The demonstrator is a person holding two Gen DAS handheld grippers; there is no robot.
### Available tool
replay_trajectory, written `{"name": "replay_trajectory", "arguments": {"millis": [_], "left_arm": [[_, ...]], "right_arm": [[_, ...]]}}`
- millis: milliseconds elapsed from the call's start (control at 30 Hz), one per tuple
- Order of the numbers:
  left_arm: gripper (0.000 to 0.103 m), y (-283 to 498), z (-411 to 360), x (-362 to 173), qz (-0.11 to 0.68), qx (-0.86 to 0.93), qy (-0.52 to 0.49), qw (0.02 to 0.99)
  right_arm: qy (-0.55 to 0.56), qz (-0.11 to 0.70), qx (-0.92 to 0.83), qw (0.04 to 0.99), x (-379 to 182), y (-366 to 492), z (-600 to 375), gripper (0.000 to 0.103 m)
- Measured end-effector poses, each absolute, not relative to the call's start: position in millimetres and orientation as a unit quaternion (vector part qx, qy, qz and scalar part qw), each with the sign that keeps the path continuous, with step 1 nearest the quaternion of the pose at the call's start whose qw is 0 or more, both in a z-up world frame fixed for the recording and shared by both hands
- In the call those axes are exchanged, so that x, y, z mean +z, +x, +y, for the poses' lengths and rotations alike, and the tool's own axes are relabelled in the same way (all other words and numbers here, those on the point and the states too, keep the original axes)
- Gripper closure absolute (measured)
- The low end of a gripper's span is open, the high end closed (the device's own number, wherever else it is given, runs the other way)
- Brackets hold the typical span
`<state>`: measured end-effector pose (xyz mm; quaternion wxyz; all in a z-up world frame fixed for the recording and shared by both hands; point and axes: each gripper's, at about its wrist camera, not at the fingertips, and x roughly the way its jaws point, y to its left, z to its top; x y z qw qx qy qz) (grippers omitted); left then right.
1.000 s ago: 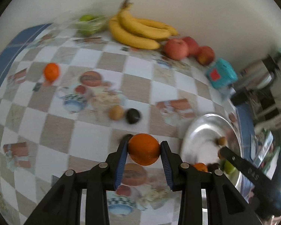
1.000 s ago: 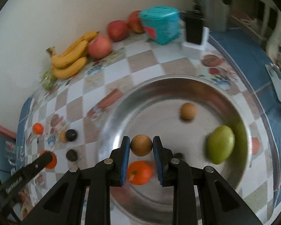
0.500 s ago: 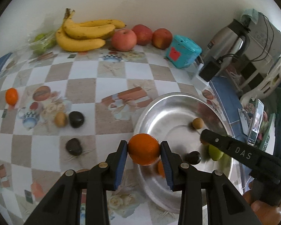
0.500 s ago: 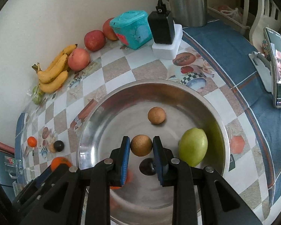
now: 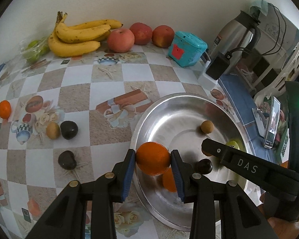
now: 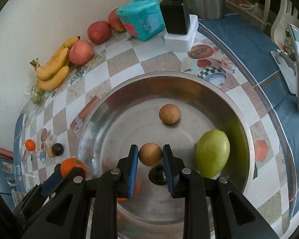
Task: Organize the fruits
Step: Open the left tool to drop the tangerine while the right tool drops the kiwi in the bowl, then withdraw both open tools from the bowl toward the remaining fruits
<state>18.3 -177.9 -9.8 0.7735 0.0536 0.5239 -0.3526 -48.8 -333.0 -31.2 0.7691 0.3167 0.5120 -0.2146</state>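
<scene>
Left wrist: left gripper [image 5: 153, 162], jaws clamping orange [image 5: 152, 157], has swung over bowl [image 5: 181, 103] rim, lower centre; right gripper [image 6: 150, 156] holds brown fruit [image 6: 150, 154]. Both ready to drop.

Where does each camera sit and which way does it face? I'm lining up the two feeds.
Left wrist: rides the left gripper, looking forward and down over the checkered table and the steel bowl; its fingers clamp an orange, and the right gripper crosses in.
Right wrist: rides the right gripper, looking down into the bowl; its fingers clamp a brown fruit, the left gripper at lower left.
Shared: bowl, bananas, teal box.
</scene>
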Motion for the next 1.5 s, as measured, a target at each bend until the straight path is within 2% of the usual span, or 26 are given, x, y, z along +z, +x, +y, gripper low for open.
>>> {"name": "replay_trajectory", "arguments": {"millis": [200,767,1500], "left_arm": [[0.057,17,-178,-7,0.522,-0.358,0.051,0.773],[0.057,35,-158,-8,0.540,-0.309,0.028,0.782],[0.057,75,-88,-13,0.576,-0.167,-0.022,0.800]], "right_arm": [[0.309,0.516,-0.211,0.771,-31,-46,-332,0.076],[0.301,0.516,-0.207,0.774,-28,-46,-329,0.076],[0.260,0.520,-0.184,0.793,-16,-40,-304,0.077]]}}
